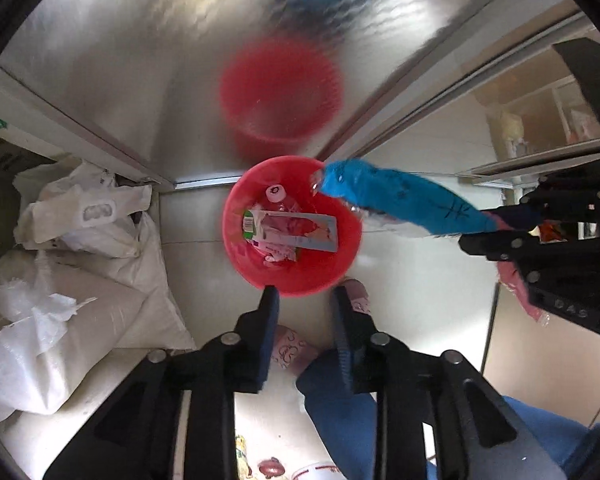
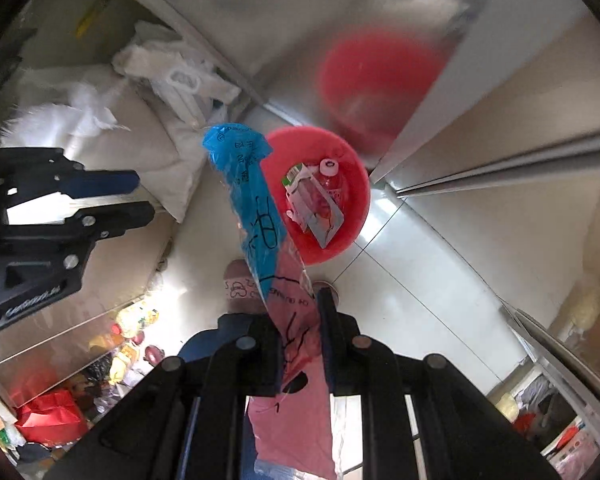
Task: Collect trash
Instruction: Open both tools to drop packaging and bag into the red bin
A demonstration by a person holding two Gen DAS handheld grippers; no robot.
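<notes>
the right gripper (image 2: 300, 344) pinches a limp, light, slippery blue-and-pink plastic wrapper (image 2: 256, 216) by its pink end, dangling beside the red bin (image 2: 356, 184); the left gripper (image 1: 306, 328) is parted, empty.

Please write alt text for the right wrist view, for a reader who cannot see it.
The right gripper holds a blue and pink plastic wrapper that hangs toward a red bin on the floor, which holds a carton and a bottle. The left gripper shows at the left edge, empty.
</notes>
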